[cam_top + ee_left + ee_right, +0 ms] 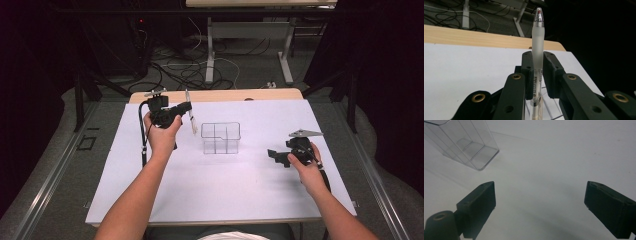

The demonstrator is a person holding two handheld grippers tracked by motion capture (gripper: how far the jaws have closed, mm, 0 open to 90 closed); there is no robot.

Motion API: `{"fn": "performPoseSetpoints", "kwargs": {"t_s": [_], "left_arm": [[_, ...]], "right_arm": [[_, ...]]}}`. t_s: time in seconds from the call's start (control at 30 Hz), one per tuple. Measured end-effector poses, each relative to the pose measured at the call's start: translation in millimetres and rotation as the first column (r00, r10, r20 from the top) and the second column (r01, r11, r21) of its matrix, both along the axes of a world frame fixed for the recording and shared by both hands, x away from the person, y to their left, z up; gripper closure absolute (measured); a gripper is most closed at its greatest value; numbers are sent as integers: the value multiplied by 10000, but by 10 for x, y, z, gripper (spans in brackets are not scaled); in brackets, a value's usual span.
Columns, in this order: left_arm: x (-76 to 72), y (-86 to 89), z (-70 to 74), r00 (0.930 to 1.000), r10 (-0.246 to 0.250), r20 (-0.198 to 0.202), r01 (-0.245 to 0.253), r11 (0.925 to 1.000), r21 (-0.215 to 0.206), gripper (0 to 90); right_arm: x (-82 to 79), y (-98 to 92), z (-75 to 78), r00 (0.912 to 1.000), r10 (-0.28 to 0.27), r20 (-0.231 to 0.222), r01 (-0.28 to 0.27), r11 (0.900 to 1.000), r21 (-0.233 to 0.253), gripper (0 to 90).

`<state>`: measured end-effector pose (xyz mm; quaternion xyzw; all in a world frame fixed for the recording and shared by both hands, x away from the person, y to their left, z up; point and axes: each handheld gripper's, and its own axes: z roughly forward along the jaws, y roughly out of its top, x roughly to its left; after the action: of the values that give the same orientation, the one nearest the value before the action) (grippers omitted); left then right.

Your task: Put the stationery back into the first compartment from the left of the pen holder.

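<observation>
a frosted, clear-capped pen (537, 47) stands clamped between the jaws of the left claw (537, 71), its red-tipped cap end rising above the jaws and its printed barrel running down below them. seen from the high view, the pen (190, 112) hangs in the air just left of a clear plastic organiser box (221, 137), tilted slightly, with the left claw (186, 107) closed tight on its middle and the person's left hand (161, 132) wrapped around the tool's grip.

the organiser box, divided into compartments, sits upright near the middle of the white worktop (225, 185). to the right of the box, well apart from it, the right claw (274, 156) hovers low over the worktop, held by the person's right hand (306, 167) and pointing toward the box. in the right gripper view its jaws are spread wide with nothing between them, and the box (466, 145) lies ahead at upper left.
</observation>
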<state>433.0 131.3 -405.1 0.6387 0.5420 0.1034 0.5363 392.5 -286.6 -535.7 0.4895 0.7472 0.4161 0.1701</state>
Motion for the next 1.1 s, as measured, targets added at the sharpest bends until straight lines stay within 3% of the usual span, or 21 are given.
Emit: {"fn": "performPoseSetpoints", "kwargs": {"t_s": [0.2,0.5,0.7,0.87,1.1], "left_arm": [[-4,-96,52,9998,-163,119,165,9998,-124,801],[13,-231,12,9991,-412,105,411,9991,87,801],[78,-306,-53,9995,-323,15,323,9992,235,801],[108,-358,-95,9997,-103,218,91,9985,534,800],[151,-403,-178,9996,75,254,-88,9986,522,800]], "right_arm": [[-6,8,-2,10000,-20,-16,20,10000,38,101],[-4,1,-1,10000,-5,-2,5,10000,21,104],[-4,4,0,10000,57,-37,-57,10000,59,108],[-5,3,-2,10000,32,-22,-32,10000,20,111],[-5,-5,-3,10000,30,-33,-30,10000,15,116]]}}
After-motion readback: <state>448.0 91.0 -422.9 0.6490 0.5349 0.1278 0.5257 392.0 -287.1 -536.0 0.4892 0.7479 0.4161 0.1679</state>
